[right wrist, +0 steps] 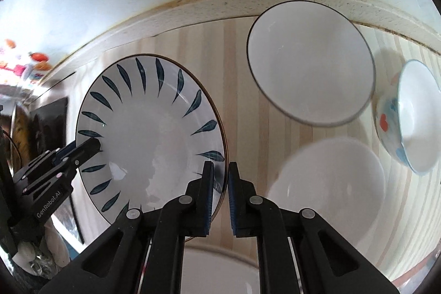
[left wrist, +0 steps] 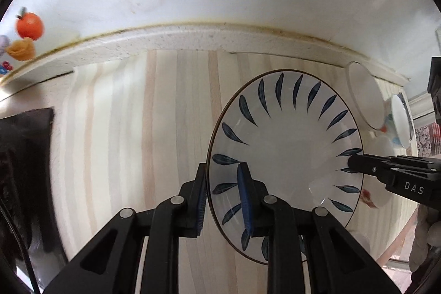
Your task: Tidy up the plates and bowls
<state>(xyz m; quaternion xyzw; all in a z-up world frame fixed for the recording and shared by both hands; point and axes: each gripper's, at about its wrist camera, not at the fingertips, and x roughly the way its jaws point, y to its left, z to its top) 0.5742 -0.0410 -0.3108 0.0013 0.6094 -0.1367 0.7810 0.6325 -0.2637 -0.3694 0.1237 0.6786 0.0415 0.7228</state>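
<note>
On the striped wooden counter (right wrist: 242,51), the left gripper (left wrist: 224,200) straddles the left rim of the leaf-patterned plate (left wrist: 286,145), one finger outside and one inside, clamped on it. The right gripper (right wrist: 220,194) pinches the plate's opposite rim, fingers nearly together. Right of the plate sit a white bowl (right wrist: 311,62), another white bowl (right wrist: 330,183) nearer, and a spotted bowl (right wrist: 413,117) tipped on its side.

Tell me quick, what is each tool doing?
Left tool: shut on the white round plate with blue leaf marks.
Right tool: shut on the same plate's opposite rim.
</note>
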